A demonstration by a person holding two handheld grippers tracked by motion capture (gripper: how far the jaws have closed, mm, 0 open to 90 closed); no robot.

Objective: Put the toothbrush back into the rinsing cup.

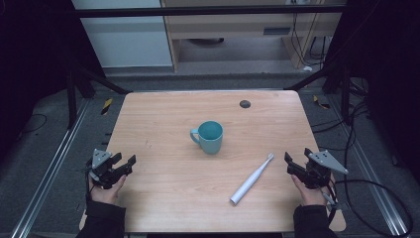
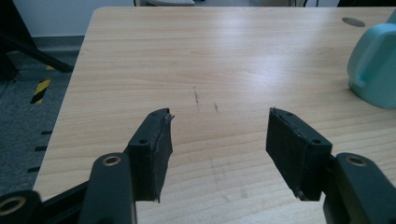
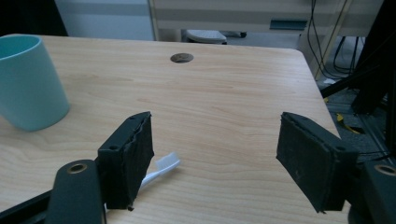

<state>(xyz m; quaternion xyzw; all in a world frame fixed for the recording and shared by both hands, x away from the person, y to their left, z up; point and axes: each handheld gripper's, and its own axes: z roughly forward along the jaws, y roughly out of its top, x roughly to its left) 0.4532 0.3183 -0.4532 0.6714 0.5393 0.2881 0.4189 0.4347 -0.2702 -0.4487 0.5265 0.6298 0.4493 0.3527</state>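
Wooden table [image 1: 163, 208] carries a teal mug [image 1: 208, 136] near its centre, upright, handle turned toward the left edge. A white electric toothbrush [image 1: 251, 179] lies flat to the right of and nearer the person than the mug, well apart from it, brush head pointing up-right toward the far side.

Left gripper [image 1: 121, 166]: held at the table's left edge, jaws released and spread wide, nothing between them; the left gripper view shows bare wood in the gap [image 2: 219, 135] and the mug [image 2: 373, 65] off to the right.

Right gripper [image 1: 292, 166]: held at the right edge, jaws likewise wide apart and empty [image 3: 215, 149]. In the right gripper view the toothbrush head [image 3: 166, 164] lies on the wood just beside the left jaw, not touching either pad. The mug [image 3: 28, 84] stands farther left.

A dark round grommet [image 1: 244, 103] sits near the far edge.
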